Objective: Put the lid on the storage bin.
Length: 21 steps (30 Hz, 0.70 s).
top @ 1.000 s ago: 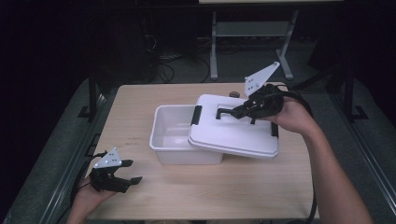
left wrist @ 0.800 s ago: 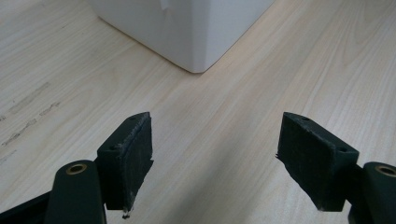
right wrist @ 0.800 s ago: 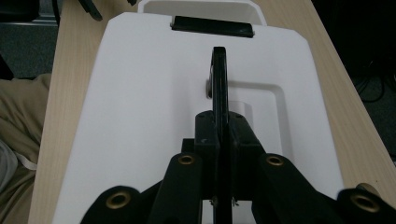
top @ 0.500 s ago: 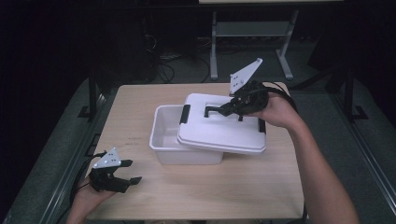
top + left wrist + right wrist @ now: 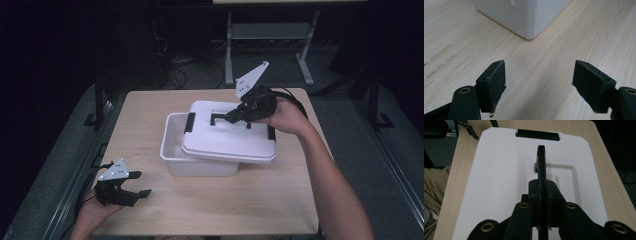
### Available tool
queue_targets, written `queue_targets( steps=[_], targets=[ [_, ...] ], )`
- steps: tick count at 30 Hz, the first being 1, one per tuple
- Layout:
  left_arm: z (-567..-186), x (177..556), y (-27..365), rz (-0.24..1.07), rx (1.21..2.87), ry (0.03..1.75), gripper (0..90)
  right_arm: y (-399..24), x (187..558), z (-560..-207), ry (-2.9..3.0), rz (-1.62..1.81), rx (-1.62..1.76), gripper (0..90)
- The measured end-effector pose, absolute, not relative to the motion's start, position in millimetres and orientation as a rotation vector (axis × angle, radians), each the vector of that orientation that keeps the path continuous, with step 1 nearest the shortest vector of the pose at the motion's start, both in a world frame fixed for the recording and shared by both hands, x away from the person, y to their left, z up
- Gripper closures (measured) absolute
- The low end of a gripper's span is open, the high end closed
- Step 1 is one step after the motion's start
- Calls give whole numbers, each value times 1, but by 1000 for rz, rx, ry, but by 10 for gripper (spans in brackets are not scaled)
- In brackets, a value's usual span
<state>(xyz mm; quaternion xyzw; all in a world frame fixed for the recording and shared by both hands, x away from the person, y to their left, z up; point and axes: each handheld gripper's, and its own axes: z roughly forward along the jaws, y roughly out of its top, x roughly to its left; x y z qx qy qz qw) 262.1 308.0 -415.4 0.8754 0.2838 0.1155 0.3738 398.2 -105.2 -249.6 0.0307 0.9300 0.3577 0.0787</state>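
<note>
The right hand-held gripper [image 5: 231, 119] is pinching the black handle [image 5: 541, 161] of the white lid [image 5: 227, 137], its jaws pressed tight on either side of it. Below this hand-held gripper, the lid is sitting tilted and offset over the white box [image 5: 172, 145], leaving the box's far-side portion uncovered. The left hand-held gripper [image 5: 539, 82] is resting with jaws spread and empty on the worktop [image 5: 145, 115], near the box corner ahead of it.
</note>
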Motion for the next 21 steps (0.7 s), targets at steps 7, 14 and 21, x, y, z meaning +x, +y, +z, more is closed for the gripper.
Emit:
queue_targets(
  steps=[7,14,21],
  targets=[
    [-415,262,309,297,2240,726,260,-89,402,-249,2791,1084,59,839],
    [-415,262,309,296,2239,728,259,-79,405,-251,2801,1088,37,839],
    [-415,262,310,296,2236,729,259,-71,410,-255,2816,1091,31,839]
  ],
)
